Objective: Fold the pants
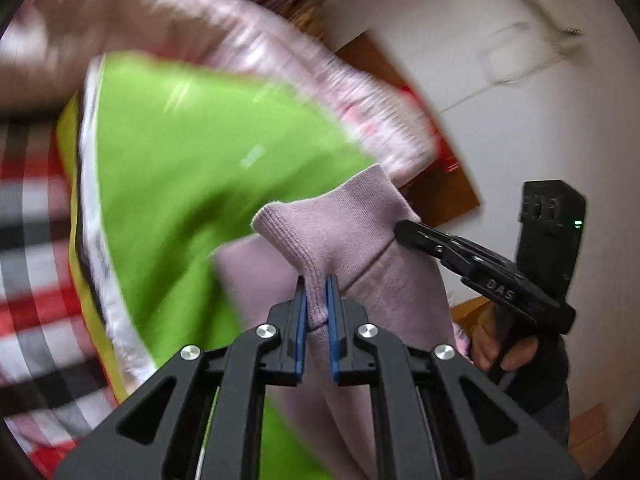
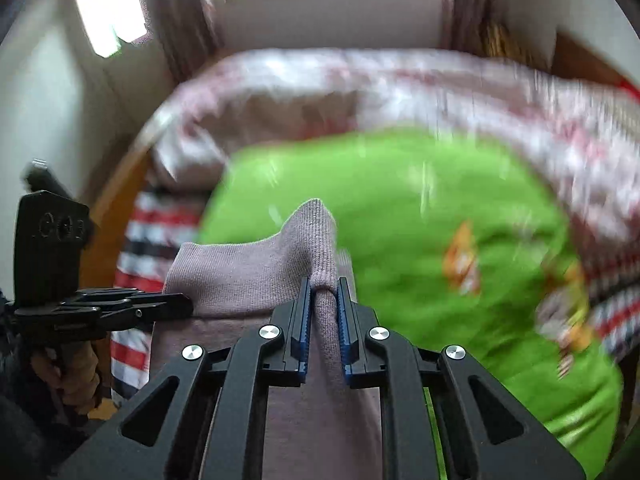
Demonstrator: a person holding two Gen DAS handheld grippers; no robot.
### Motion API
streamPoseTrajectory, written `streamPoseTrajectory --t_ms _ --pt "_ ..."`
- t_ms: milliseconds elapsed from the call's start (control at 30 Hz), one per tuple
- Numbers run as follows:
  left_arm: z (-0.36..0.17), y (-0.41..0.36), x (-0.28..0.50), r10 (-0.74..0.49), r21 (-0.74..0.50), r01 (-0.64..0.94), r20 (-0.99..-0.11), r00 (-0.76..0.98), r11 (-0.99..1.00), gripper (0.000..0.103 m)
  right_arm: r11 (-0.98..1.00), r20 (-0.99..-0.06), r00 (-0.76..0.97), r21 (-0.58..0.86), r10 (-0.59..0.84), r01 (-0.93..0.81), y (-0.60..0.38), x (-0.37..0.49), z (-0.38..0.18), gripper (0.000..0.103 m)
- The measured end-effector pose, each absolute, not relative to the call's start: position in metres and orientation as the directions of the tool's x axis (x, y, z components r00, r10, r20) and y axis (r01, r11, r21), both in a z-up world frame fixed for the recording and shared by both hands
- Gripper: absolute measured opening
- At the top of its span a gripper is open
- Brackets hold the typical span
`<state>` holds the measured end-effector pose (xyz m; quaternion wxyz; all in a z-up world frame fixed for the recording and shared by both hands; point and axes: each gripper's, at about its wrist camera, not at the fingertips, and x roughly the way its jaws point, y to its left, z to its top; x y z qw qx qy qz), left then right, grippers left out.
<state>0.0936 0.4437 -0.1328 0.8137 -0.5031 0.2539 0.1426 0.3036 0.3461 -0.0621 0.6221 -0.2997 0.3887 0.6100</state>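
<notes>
The pants (image 1: 344,232) are pale pink with a ribbed band, lifted above the green blanket (image 1: 192,152). My left gripper (image 1: 317,288) is shut on one end of the ribbed band. My right gripper (image 1: 404,230) shows at the right of the left wrist view, pinching the other end of the band. In the right wrist view the right gripper (image 2: 324,292) is shut on the pants (image 2: 256,276), and the left gripper (image 2: 184,304) holds the band's left end. The cloth hangs down below both grippers. The background is blurred.
A green blanket (image 2: 400,220) with cartoon prints covers the bed. A pink patterned quilt (image 2: 480,92) lies bunched along its far side. A red, black and white plaid sheet (image 1: 36,280) lies beside it. White walls and wooden furniture (image 1: 440,192) stand around.
</notes>
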Motion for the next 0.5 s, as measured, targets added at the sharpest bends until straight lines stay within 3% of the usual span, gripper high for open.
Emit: streamPoseTrajectory --t_ms 67,167,233,267,300,333,433,500 --pt "-0.145 0.445 0.096 -0.027 -0.744 -0.496 -0.566 0.824 0.447 0.013 0.105 -0.863 -0.05 0.118 0.502 -0.987 0.35 0.307 -0.087 0.014" --pt "-0.129 0.44 0.09 0.065 -0.682 -0.525 -0.578 0.814 0.51 0.018 0.129 -0.831 -0.093 0.194 0.548 -0.973 0.344 0.316 -0.081 0.018" --pt "-0.122 0.443 0.086 0.119 -0.638 -0.569 -0.605 0.787 0.519 0.029 0.123 -0.831 -0.071 0.165 0.551 -0.979 0.342 0.314 -0.075 0.028" --pt "-0.115 0.444 0.081 0.164 -0.608 -0.61 -0.627 0.762 0.508 0.044 0.134 -0.833 -0.045 0.141 0.552 -0.981 0.339 0.313 -0.07 0.034" --pt "-0.107 0.443 0.076 0.192 -0.602 -0.617 -0.618 0.762 0.507 0.053 0.14 -0.827 -0.031 0.131 0.561 -0.981 0.334 0.31 -0.066 0.034" --pt "-0.098 0.441 0.071 0.21 -0.605 -0.598 -0.588 0.781 0.526 0.055 0.138 -0.81 -0.022 0.126 0.585 -0.982 0.325 0.308 -0.058 0.034" --pt "-0.077 0.42 0.08 0.117 -0.612 -0.444 -0.498 0.859 0.655 0.078 0.149 -0.775 0.045 0.065 0.63 -0.987 0.286 0.289 -0.039 0.034" --pt "-0.081 0.406 0.103 0.011 -0.593 -0.374 -0.524 0.852 0.713 0.081 0.162 -0.782 0.098 0.004 0.616 -0.987 0.258 0.272 -0.037 0.034"
